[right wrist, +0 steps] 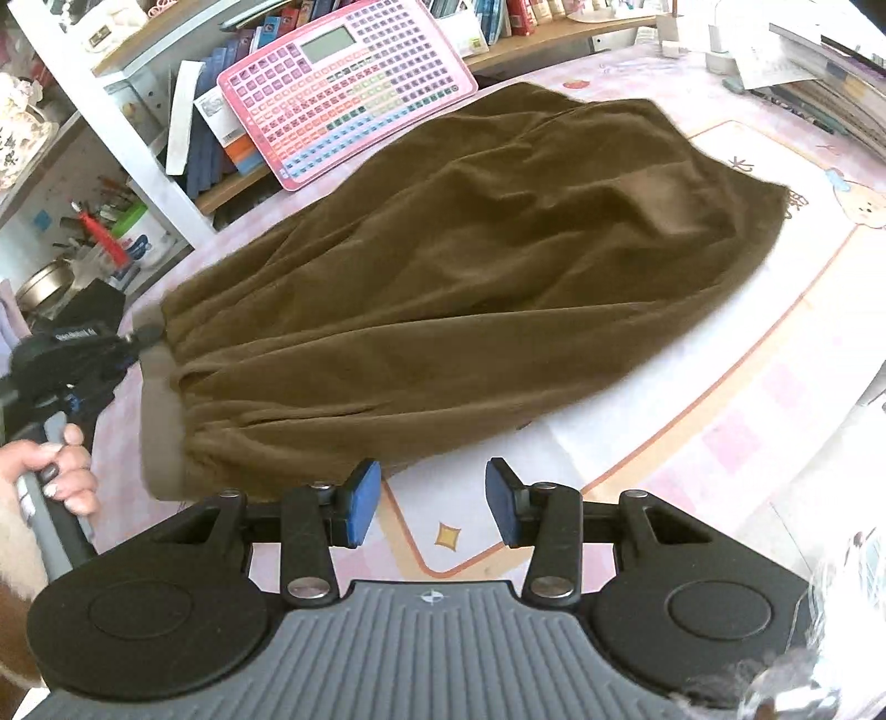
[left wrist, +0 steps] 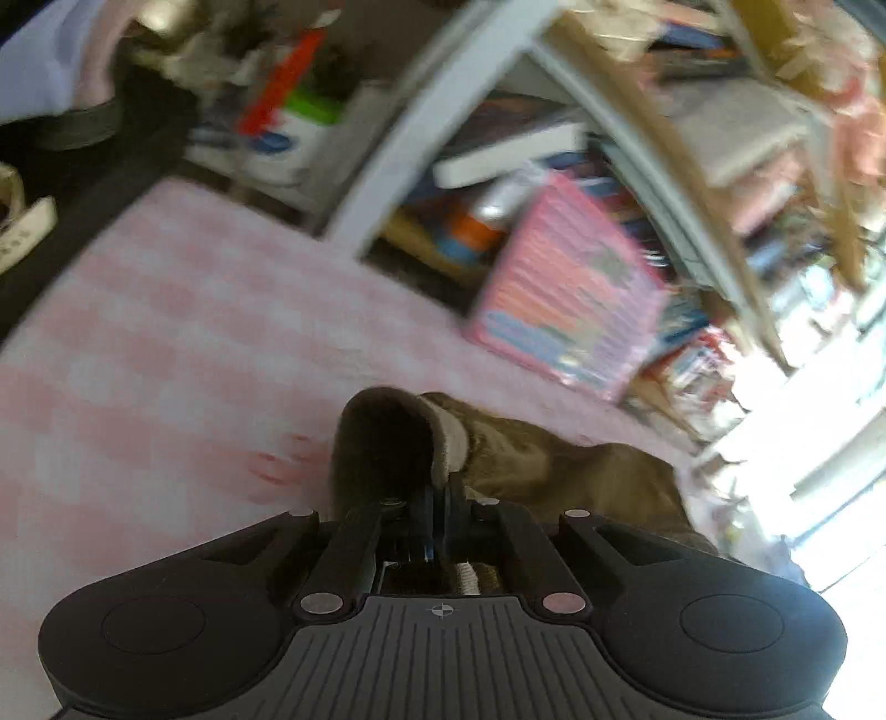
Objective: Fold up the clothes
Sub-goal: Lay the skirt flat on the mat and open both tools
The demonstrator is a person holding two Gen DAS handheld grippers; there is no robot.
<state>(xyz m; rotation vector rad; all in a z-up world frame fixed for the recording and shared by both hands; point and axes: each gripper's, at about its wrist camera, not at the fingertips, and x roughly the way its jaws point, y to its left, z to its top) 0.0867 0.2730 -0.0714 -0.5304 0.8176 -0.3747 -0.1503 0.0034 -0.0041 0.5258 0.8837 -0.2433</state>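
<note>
Brown skirt (right wrist: pixel 470 288) lies spread across the pink desk (right wrist: pixel 747 432), waistband (right wrist: pixel 160 421) at the left; left gripper (left wrist: pixel 437 498) is clamped on the waistband's far end, fabric curling over it. Right gripper (right wrist: pixel 433 501) hangs spread wide at the skirt's near edge, holding nothing; pink keyboard toy (right wrist: pixel 343 83) leans against the far shelf (right wrist: pixel 111 99).

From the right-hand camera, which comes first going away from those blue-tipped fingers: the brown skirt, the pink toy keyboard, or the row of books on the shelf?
Going out from the right gripper:
1. Brown skirt: its near edge lies just ahead, slightly left, spread on the table.
2. Pink toy keyboard: behind the skirt, propped against the shelf, upper left.
3. Row of books: farthest, on the shelf along the top.
</note>
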